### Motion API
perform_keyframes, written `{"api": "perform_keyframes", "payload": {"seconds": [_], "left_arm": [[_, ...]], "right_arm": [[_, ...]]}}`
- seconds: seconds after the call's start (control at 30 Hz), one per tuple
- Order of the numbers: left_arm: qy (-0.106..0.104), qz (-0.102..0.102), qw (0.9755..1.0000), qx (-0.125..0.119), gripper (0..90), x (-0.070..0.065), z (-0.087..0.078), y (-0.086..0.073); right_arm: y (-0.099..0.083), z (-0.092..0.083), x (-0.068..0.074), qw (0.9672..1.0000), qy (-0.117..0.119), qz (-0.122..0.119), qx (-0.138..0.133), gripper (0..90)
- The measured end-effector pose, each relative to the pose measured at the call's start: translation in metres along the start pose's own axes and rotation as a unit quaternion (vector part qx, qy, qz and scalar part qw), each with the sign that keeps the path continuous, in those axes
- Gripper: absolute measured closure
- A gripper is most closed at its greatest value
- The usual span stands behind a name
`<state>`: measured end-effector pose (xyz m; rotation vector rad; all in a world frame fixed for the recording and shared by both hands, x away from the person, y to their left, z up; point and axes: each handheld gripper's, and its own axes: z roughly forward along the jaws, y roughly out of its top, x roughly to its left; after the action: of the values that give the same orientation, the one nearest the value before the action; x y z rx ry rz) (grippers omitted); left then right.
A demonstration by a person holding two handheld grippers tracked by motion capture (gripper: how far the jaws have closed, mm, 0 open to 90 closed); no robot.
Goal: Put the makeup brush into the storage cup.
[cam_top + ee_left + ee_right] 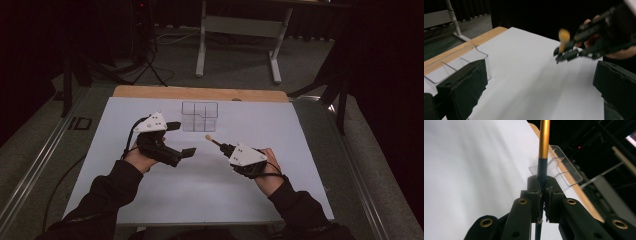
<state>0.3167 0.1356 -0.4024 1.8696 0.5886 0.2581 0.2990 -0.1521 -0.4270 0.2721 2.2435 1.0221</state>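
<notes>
So that it can drop into the clear box [200,116], the right hand-held gripper [223,146] pinches the brush [212,139]; the left hand-held gripper [181,138] gapes empty.

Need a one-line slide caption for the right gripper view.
Right gripper shut on a black-and-gold brush, aimed toward the clear divided box on the white table.

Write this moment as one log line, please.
right gripper: shut on brush | left gripper: open, holding nothing | clear organizer: on table
</notes>
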Motion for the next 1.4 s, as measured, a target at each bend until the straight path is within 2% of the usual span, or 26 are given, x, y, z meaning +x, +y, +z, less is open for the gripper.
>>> {"api": "perform_keyframes", "payload": {"seconds": [0.07, 0.1, 0.23, 0.33, 0.47, 0.63, 0.67, 0.73, 0.9, 1.0, 1.1, 1.17, 1.2, 1.27, 1.33, 1.4], "left_arm": [[-0.001, 0.002, 1.0, -0.002, 0.0, -0.001, -0.001, -0.004], [0.0, 0.005, 1.0, -0.003, 0.0, -0.001, -0.001, -0.006], [0.001, 0.01, 0.9999, -0.011, 0.0, -0.003, -0.003, -0.016], [0.002, 0.009, 0.9999, -0.009, 0.0, -0.005, -0.003, -0.024], [0.0, -0.005, 0.9999, -0.012, 0.0, -0.005, -0.005, -0.033], [0.001, -0.006, 0.9999, -0.012, 0.0, -0.006, -0.007, -0.04], [0.007, -0.012, 0.9998, -0.017, 0.0, -0.006, -0.011, -0.048], [0.011, -0.015, 0.9996, -0.021, 0.0, -0.006, -0.014, -0.053], [0.02, -0.022, 0.9992, -0.025, 0.0, -0.008, -0.022, -0.067], [0.028, -0.02, 0.999, -0.027, 0.0, -0.01, -0.025, -0.075], [0.038, -0.01, 0.9985, -0.039, 0.0, -0.013, -0.028, -0.083], [0.043, -0.011, 0.9979, -0.046, 0.0, -0.014, -0.03, -0.089], [0.046, -0.015, 0.9974, -0.053, 0.0, -0.015, -0.031, -0.092], [0.046, -0.015, 0.9974, -0.053, 0.0, -0.015, -0.031, -0.092], [0.056, -0.023, 0.9964, -0.059, 0.0, -0.015, -0.033, -0.104], [0.06, -0.032, 0.9956, -0.065, 0.0, -0.015, -0.035, -0.109]], "right_arm": [[0.001, 0.0, -0.003, 0.9998, 0.002, 0.022, 0.001, 83.6], [0.001, 0.0, -0.007, 0.9992, 0.008, 0.039, -0.002, 83.6], [0.003, -0.001, -0.015, 0.9964, 0.016, 0.083, -0.009, 83.6], [0.004, -0.002, -0.02, 0.9945, 0.017, 0.102, -0.013, 83.7], [0.006, -0.004, -0.023, 0.9923, 0.018, 0.12, -0.023, 83.7], [0.008, -0.006, -0.027, 0.9893, 0.022, 0.14, -0.038, 83.7], [0.01, -0.007, -0.031, 0.9868, 0.025, 0.153, -0.046, 83.7], [0.011, -0.008, -0.033, 0.9844, 0.027, 0.166, -0.053, 83.7], [0.014, -0.009, -0.039, 0.981, 0.028, 0.18, -0.066, 83.7], [0.017, -0.009, -0.042, 0.9792, 0.025, 0.188, -0.073, 83.7], [0.02, -0.009, -0.044, 0.9785, 0.02, 0.19, -0.079, 83.6], [0.023, -0.009, -0.045, 0.9776, 0.016, 0.193, -0.083, 83.6], [0.023, -0.009, -0.046, 0.9761, 0.018, 0.199, -0.086, 83.7], [0.024, -0.009, -0.047, 0.9752, 0.017, 0.202, -0.088, 83.7], [0.028, -0.008, -0.051, 0.9721, 0.013, 0.216, -0.09, 83.6], [0.031, -0.008, -0.052, 0.9741, 0.005, 0.207, -0.09, 83.6]]}}
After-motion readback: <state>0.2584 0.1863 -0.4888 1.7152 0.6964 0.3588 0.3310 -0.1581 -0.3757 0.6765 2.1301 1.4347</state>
